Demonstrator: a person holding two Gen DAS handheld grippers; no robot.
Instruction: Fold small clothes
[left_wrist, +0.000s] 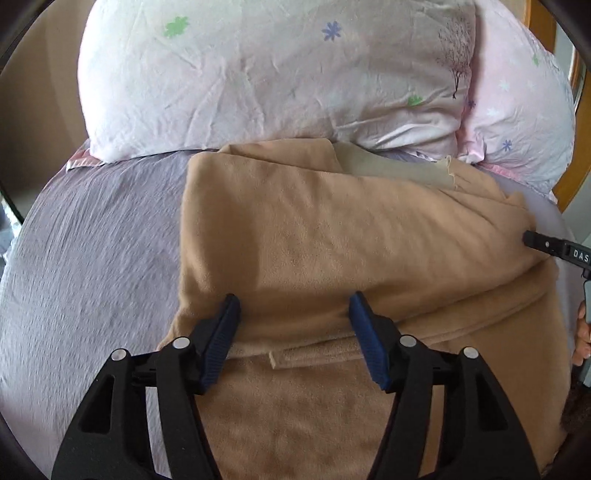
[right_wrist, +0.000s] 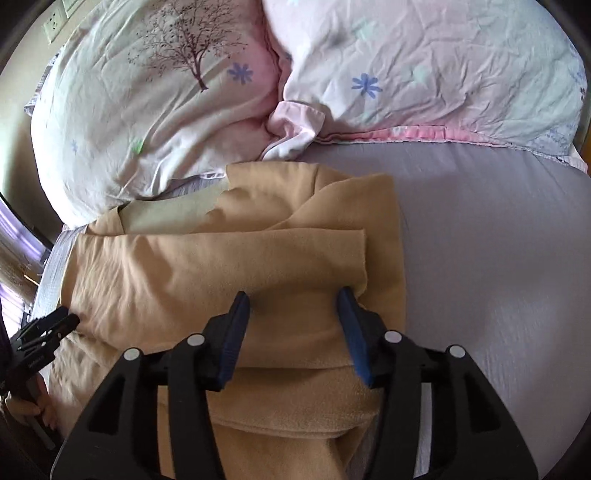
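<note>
1. Left tongs (left_wrist: 293, 306) gape wide over the near fold of the garment (left_wrist: 332, 240), gripping nothing; right tongs (right_wrist: 293, 302) are likewise spread over its folded edge — empty.
2. Tan and fleecy, the garment lies partly folded on the bed (left_wrist: 92, 240), layers stacked unevenly.
3. Risk, as I judge it: pinching only the top layer would drag the stack apart, and the soft sheet may bunch under it.
4. Beyond, pillows (right_wrist: 147, 92) touch the far edge — a fold pushed forward could catch there.
</note>
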